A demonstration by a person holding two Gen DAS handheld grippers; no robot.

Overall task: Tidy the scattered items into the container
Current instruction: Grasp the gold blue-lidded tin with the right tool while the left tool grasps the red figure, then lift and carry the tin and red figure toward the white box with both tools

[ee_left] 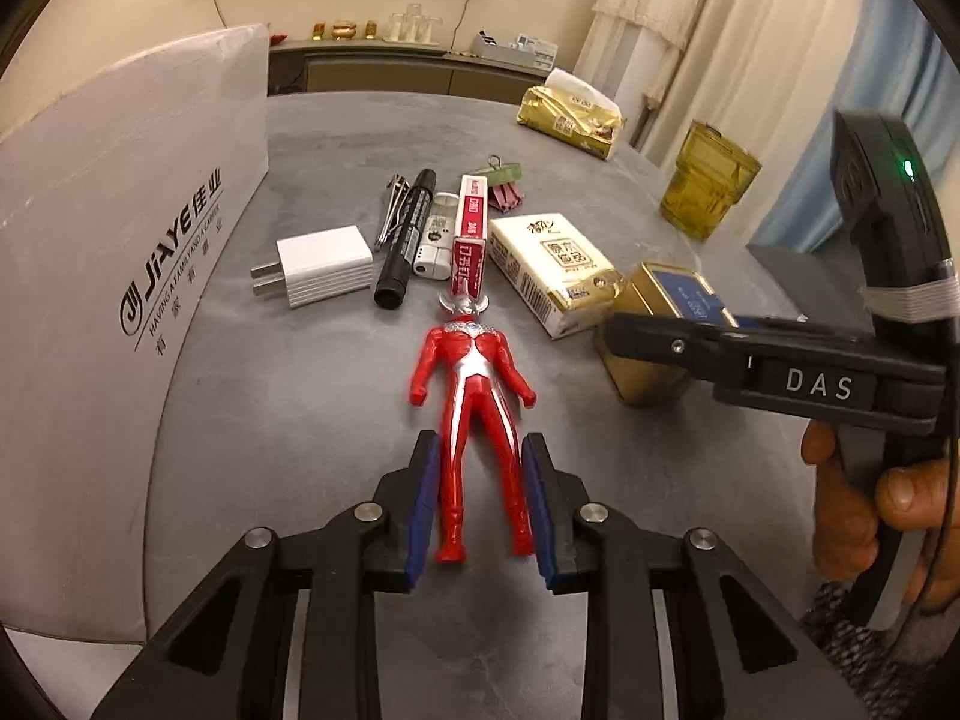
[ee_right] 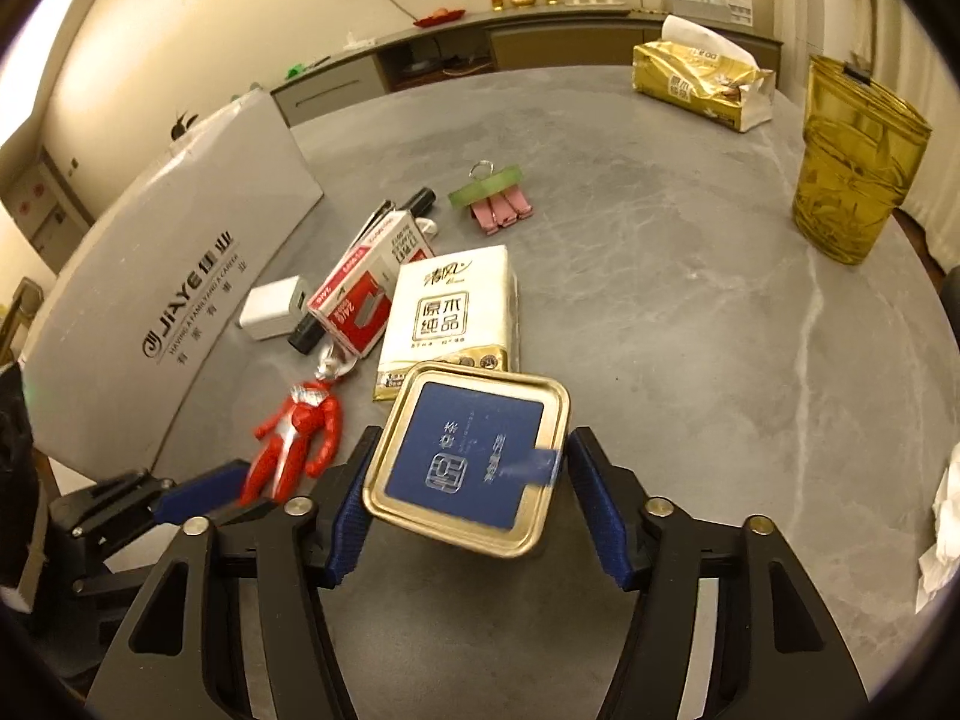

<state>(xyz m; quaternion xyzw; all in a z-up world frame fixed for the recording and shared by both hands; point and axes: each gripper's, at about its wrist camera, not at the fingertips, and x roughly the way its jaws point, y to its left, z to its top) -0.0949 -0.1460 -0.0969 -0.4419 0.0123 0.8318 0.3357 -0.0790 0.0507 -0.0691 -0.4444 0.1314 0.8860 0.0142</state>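
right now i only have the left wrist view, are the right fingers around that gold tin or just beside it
Observer: Around it. The square gold metal tin with the blue lid sits between the right gripper's fingers, which are open and not clamped.
Operator: anything off to its right that i cant see
Observer: Yes, a crumpled white tissue by the table's right rim. I can't tell whether it lies on the table.

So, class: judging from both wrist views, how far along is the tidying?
Nothing looks packed yet. The left gripper straddles the red figure's legs, and the right gripper brackets the gold tin, neither closed. The charger, marker, staple box, tissue pack and clips remain.
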